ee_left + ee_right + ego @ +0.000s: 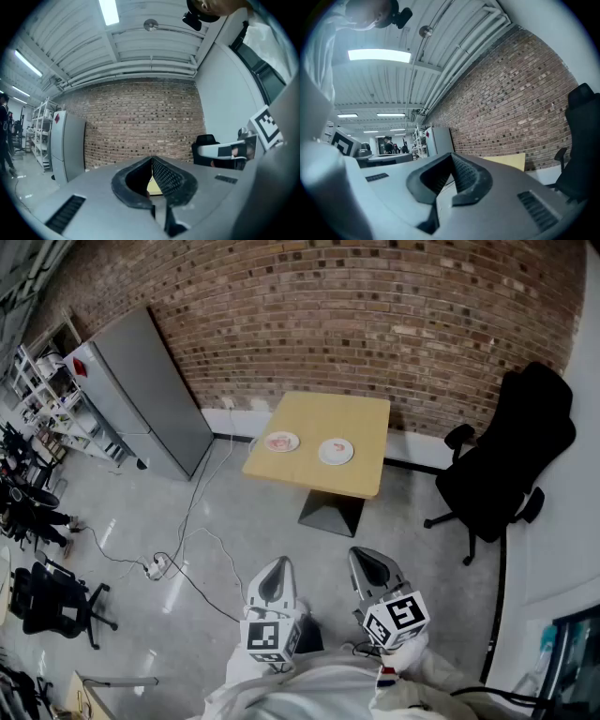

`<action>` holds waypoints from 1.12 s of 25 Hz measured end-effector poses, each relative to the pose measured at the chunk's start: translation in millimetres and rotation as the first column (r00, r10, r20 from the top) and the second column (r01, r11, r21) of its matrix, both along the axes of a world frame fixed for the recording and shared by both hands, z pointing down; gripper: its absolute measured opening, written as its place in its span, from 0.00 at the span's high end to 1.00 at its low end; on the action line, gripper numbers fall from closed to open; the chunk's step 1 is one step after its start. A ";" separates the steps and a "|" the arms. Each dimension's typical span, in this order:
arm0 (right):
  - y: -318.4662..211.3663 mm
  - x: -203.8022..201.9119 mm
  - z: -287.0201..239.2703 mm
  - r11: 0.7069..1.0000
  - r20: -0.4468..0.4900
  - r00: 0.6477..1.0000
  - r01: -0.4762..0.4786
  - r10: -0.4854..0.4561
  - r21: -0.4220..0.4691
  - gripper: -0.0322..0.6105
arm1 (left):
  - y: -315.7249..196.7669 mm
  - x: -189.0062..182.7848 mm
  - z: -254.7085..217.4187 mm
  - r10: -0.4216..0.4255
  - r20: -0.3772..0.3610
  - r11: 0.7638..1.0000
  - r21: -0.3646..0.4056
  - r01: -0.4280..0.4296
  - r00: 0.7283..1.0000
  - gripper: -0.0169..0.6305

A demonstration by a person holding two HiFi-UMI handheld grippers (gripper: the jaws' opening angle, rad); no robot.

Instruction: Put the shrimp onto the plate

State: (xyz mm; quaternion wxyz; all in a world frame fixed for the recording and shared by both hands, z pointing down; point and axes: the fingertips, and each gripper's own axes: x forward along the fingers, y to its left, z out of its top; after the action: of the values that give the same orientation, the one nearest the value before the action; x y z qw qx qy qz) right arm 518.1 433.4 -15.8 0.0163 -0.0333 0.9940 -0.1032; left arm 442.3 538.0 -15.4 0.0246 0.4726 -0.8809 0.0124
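Left claw (277,566) and right claw (371,561) closed; two plates (281,442) (336,452) on one table (328,413).

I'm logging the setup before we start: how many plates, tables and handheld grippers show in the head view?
Plates: 2
Table: 1
Grippers: 2, the left gripper and the right gripper
Total: 5

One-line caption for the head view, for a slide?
Both shut, left gripper and right gripper held short of the wooden table carrying two plates, brick wall behind.
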 end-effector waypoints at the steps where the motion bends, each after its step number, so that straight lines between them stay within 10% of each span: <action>1: -1.3 -1.8 0.8 1.000 0.007 1.000 0.005 -0.004 -0.010 0.91 | -0.8 -3.2 1.7 0.000 -0.009 1.000 0.010 0.000 1.000 0.96; 28: -63.8 -288.0 8.7 0.972 -0.081 0.969 -0.232 0.233 0.021 0.91 | -68.6 -317.1 28.3 0.187 0.017 0.982 -0.014 -0.187 0.982 0.96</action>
State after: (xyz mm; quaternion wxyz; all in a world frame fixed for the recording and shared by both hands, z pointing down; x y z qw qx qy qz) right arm 230.2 369.6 -7.0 -0.0128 -0.1537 0.9836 -0.0934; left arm 125.2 469.4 12.9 0.0182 0.5528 -0.8327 0.0242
